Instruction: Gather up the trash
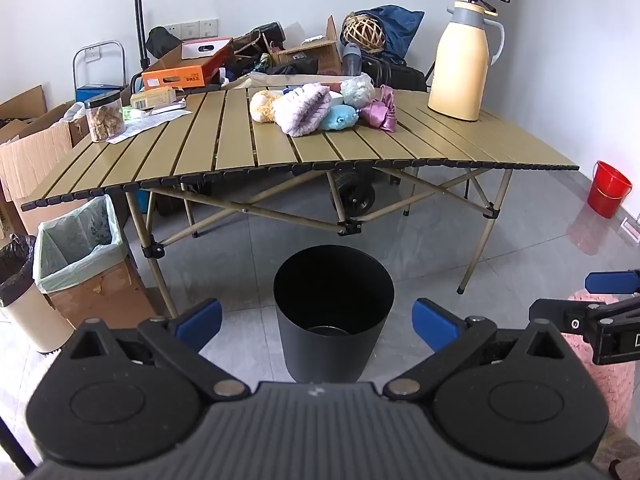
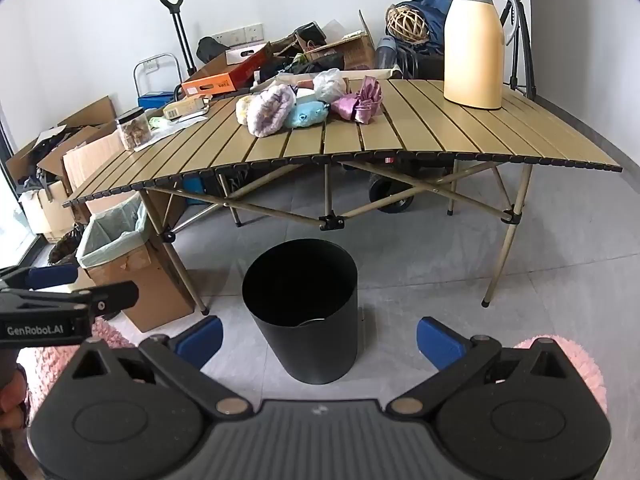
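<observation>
Grey tiled floor, black bin standing lower centre, just before the counter. Soft toys piled upper centre on the slats. Left gripper jaws wide, holding nothing; right gripper likewise.

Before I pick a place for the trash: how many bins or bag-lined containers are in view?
3: a black bin on the floor before the table, a bag-lined cardboard box at its left leg, and a black-bagged cream bin farther left.
</observation>
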A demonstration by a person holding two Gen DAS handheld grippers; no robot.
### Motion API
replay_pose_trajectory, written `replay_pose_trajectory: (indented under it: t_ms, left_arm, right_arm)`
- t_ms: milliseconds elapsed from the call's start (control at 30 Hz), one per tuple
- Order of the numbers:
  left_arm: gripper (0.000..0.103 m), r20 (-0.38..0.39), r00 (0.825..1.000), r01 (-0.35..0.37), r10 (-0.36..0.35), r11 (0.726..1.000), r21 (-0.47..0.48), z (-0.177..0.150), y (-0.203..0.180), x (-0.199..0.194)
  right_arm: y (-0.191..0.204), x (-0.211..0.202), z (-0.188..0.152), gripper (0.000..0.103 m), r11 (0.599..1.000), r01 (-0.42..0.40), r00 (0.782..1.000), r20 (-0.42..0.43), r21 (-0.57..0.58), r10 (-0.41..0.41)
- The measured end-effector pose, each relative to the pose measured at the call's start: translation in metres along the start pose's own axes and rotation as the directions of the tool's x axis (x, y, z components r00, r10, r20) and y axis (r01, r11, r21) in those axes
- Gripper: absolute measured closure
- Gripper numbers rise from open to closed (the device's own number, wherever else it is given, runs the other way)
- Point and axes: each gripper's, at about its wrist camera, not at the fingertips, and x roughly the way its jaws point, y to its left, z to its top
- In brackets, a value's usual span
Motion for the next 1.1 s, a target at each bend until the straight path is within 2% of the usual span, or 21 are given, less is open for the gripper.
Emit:
replay_pose_trajectory:
  t_ms: [233, 467, 533, 1100]
  left_arm:
    - [0.000, 0.015, 1.000, 0.007, -0.007, 1.000, 0.005, 0.004, 0.001, -0.001]
    - [0.000, 0.022, 1.000, 0.003, -0.003, 1.000, 0.018, 0.004, -0.003, -0.006]
    - [0.000, 0.024, 1.000, 0.004, -0.004, 1.000, 0.020, 0.004, -0.003, -0.007]
    - [0.000, 0.036, 0.999, 0.005, -0.006, 1.000, 0.027, 0.005, -0.003, -0.009]
  right_arm:
    - [0.003, 0.001, -0.004, 0.000, 1.000, -0.006, 1.000, -0.002, -0.002, 0.006]
    - [-0.006, -0.003, 0.010, 0.000, 1.000, -0.005, 1.000, 0.003, -0.007, 0.005]
    - [0.001, -0.005, 0.002, 0.000, 1.000, 0.003, 1.000, 0.015, -0.014, -0.002]
    - [0.001, -0.007, 0.002, 0.000, 1.000, 0.005, 1.000, 0.029, -0.019, -0.005]
